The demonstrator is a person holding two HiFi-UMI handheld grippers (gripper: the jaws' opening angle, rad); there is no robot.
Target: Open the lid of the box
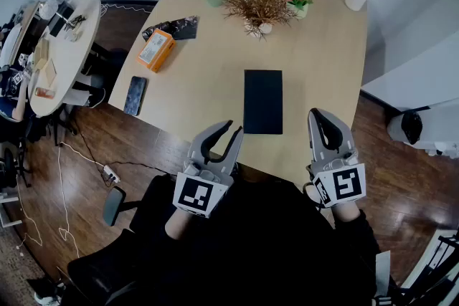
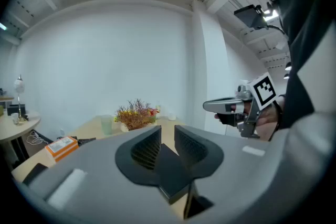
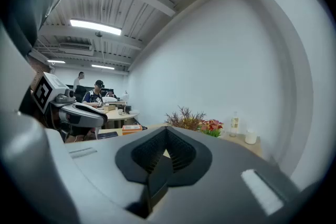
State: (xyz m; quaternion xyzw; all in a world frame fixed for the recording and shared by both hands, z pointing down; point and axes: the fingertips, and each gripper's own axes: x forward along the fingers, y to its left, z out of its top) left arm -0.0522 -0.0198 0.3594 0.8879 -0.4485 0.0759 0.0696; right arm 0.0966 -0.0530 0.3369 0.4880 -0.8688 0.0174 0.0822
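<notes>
Grey left tongs [image 1: 234,130] and right tongs [image 1: 318,115] are both squeezed shut with nothing in them. They point forward, almost flat, one each side of the near end of the black box [image 1: 262,101]. It lies closed on the wooden tabletop [image 1: 201,75]. I think it is light, stiff and smooth, so grab the lid's long edges.

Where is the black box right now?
Head view: the black box lies flat near the table's front edge, between the left tool and right tool.

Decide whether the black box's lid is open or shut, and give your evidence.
Shut: the box lies flat on the table as one plain black rectangle, no lid raised or set aside.
</notes>
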